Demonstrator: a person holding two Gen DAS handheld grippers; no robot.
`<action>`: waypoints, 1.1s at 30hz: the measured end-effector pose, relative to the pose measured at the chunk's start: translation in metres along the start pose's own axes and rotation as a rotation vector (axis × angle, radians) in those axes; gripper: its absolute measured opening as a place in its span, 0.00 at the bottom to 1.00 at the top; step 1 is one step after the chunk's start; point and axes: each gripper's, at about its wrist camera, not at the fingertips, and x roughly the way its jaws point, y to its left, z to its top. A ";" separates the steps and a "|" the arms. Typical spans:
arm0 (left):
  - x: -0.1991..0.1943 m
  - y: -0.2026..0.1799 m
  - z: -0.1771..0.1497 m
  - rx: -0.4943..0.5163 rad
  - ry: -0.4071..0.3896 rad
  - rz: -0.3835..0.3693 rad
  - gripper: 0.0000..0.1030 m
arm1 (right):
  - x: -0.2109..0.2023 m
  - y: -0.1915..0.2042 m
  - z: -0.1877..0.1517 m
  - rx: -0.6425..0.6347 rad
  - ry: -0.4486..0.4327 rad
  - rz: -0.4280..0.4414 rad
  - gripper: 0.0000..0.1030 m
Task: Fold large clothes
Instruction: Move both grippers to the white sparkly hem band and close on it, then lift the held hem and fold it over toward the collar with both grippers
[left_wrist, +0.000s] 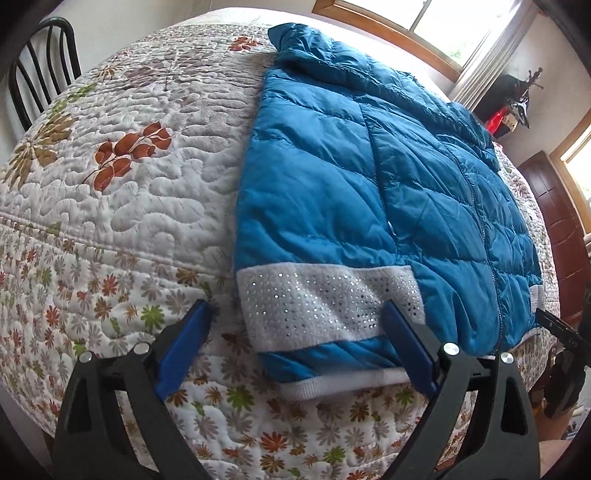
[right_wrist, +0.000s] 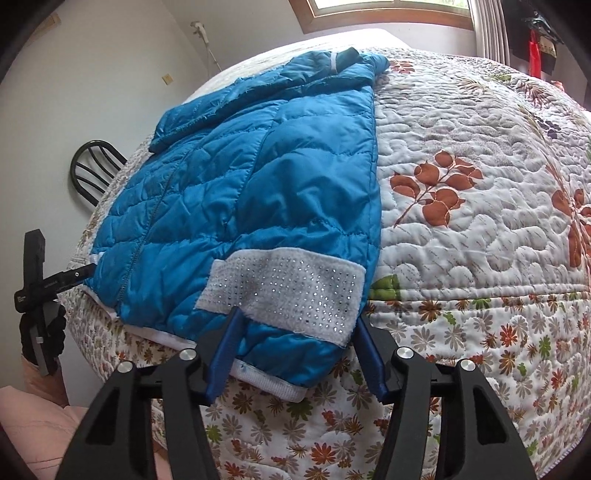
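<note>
Jacket (left_wrist: 369, 177), blue and quilted, lies flat near the bed's (left_wrist: 129, 206) edge, sleeves folded in so each sequinned cuff sits by the hem. Left tool (left_wrist: 295, 325) and right tool (right_wrist: 297, 332) each straddle a cuff corner, jaws wide, gripping nothing yet; no containers in view

text: none legible | small print on other gripper (right_wrist: 40, 286): too blurred to read
</note>
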 end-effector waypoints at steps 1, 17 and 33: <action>0.000 0.001 0.000 -0.004 0.001 -0.001 0.91 | 0.000 0.000 0.000 0.000 -0.001 0.002 0.56; -0.002 0.021 -0.004 -0.169 -0.010 -0.261 0.21 | 0.004 -0.004 0.006 0.032 -0.001 0.108 0.18; -0.042 0.013 -0.009 -0.119 -0.132 -0.298 0.10 | -0.025 -0.007 0.014 0.035 -0.060 0.189 0.11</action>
